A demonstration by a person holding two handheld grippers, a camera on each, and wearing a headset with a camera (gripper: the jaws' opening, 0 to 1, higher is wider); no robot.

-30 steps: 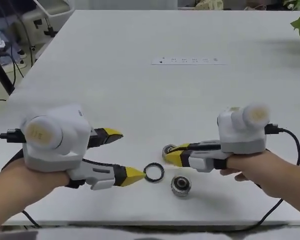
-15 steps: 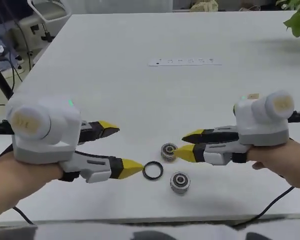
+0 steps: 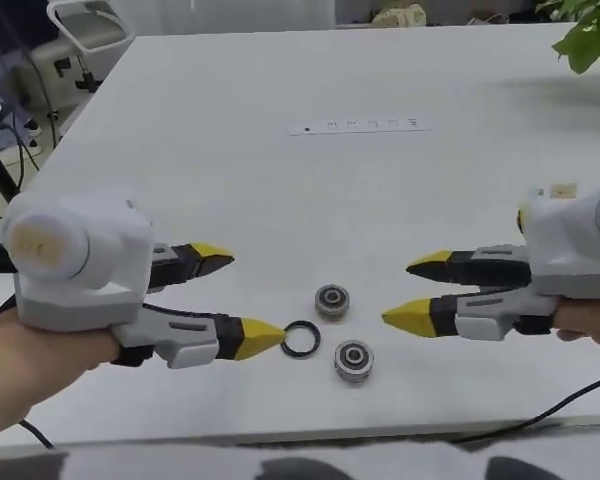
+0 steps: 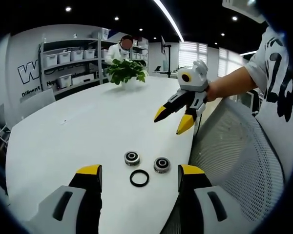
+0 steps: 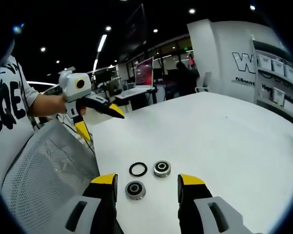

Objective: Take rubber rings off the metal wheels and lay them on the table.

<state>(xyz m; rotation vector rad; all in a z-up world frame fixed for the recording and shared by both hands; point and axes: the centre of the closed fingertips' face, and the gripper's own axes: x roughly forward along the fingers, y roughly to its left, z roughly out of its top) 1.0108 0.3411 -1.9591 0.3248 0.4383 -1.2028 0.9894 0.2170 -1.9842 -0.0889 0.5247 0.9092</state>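
I take the loose rubber ring (image 3: 301, 339) as my reference: it lies flat on the white table (image 3: 280, 180) near the front edge, off any wheel, which is where the task wants it. Just beyond the ring, on its far side, sits one metal wheel (image 3: 331, 300). The second wheel (image 3: 353, 360) sits just beside the ring on its near side, toward my right hand. All three lie apart from one another with nothing stacked. My left gripper (image 3: 252, 298) hovers beside the ring with its jaws spread wide and nothing between them, the lower yellow tip almost at the ring's edge. I read that as a released posture, with the ring set down and the tool clear of it. My right gripper (image 3: 400, 290) hangs past both wheels from the ring, likewise parted and empty, its tips aimed back toward the wheels as if lining up for one of them. From the head view and both gripper views, the wheels' outer bands are too small for me to say for sure which one wears a rubber ring. The far wheel looks darker at the rim, so I would judge it the likelier one to strip next, bracing it with one tool and peeling with the other.
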